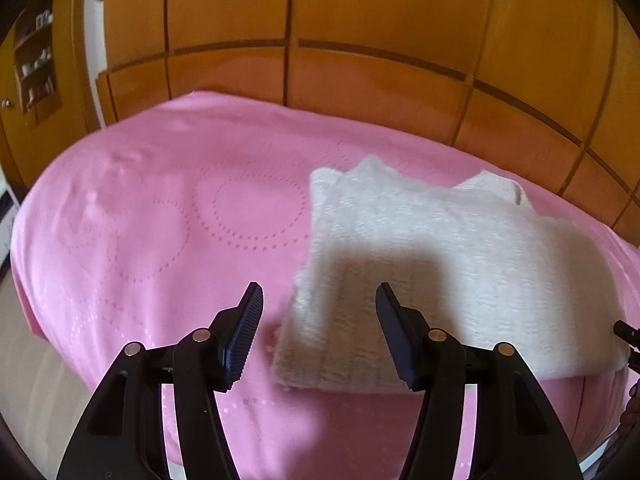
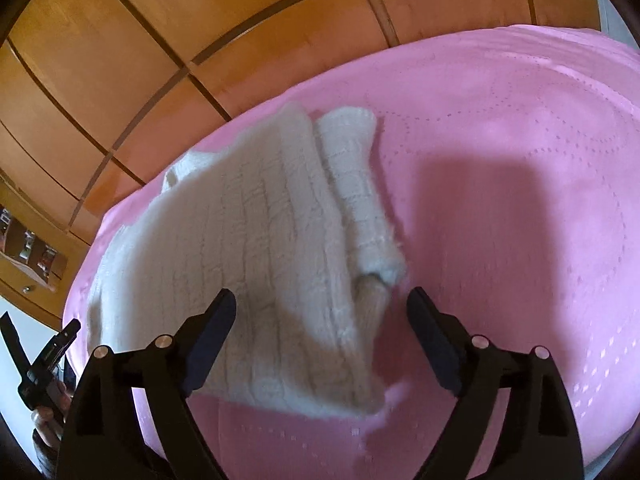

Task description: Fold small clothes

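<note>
Covering bed [image 1: 160, 184], pink spread, wood panelling [image 1: 360, 20] behind

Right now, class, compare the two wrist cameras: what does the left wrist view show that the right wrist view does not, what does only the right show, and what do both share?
Only the left wrist view shows the open left gripper and, far left, a dark shelf unit holding small items.

Only the right wrist view shows the open right gripper and the rolled sleeve end of the sweater.

Both show the white knit sweater folded on the pink bedspread, with the wooden panelled wardrobe behind.
</note>
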Action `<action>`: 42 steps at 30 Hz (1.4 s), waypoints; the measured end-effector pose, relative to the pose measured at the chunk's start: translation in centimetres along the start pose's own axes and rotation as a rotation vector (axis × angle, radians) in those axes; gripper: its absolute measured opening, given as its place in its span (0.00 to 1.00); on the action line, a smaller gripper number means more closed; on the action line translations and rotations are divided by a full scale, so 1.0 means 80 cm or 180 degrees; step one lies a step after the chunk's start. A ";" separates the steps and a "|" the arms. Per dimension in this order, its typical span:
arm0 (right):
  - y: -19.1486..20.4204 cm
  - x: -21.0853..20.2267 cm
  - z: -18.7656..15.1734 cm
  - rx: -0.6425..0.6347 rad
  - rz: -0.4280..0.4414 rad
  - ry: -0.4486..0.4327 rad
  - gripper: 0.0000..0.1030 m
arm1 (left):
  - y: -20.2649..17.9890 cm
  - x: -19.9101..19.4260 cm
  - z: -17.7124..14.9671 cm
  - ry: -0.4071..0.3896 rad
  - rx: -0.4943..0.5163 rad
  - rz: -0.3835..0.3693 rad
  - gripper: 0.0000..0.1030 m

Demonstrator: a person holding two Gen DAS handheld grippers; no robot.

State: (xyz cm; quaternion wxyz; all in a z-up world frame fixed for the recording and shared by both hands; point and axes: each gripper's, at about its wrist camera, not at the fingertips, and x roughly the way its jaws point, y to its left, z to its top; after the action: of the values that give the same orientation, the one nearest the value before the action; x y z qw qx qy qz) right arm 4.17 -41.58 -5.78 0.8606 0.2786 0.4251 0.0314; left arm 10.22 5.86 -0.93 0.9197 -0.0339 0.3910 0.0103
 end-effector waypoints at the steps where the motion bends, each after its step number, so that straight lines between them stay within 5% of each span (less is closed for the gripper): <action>1: -0.001 0.000 0.000 0.0016 0.0038 0.0007 0.83 | -0.005 -0.002 0.000 0.0004 0.0033 -0.0012 0.56; 6: -0.003 0.003 0.003 0.0098 0.0116 0.0025 0.48 | -0.031 -0.002 -0.005 0.0006 0.0204 -0.0070 0.56; 11: -0.007 0.014 0.014 0.0159 0.0301 0.0146 0.35 | -0.046 0.004 -0.009 0.0039 0.0327 -0.0130 0.56; 13: 0.000 0.015 0.017 0.0125 0.0322 0.0204 0.22 | -0.048 0.008 -0.011 0.0069 0.0356 -0.0150 0.56; 24: 0.069 -0.016 0.036 -0.0119 0.0481 0.0183 0.15 | -0.048 0.037 -0.018 0.0299 0.0438 -0.0232 0.56; 34: 0.257 -0.020 0.059 -0.0796 0.1061 0.0141 0.14 | -0.010 0.040 -0.005 0.0437 0.0089 -0.0600 0.56; 42: 0.404 0.078 0.009 -0.1308 0.1350 0.0622 0.13 | 0.051 0.033 0.000 0.0447 -0.0394 -0.0482 0.56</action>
State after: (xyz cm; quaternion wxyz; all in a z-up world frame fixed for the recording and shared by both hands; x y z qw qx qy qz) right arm 14.60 -12.85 6.48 0.8283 0.1769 0.4229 0.3222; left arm 11.82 9.89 -3.05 0.8843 -0.1207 0.4495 -0.0374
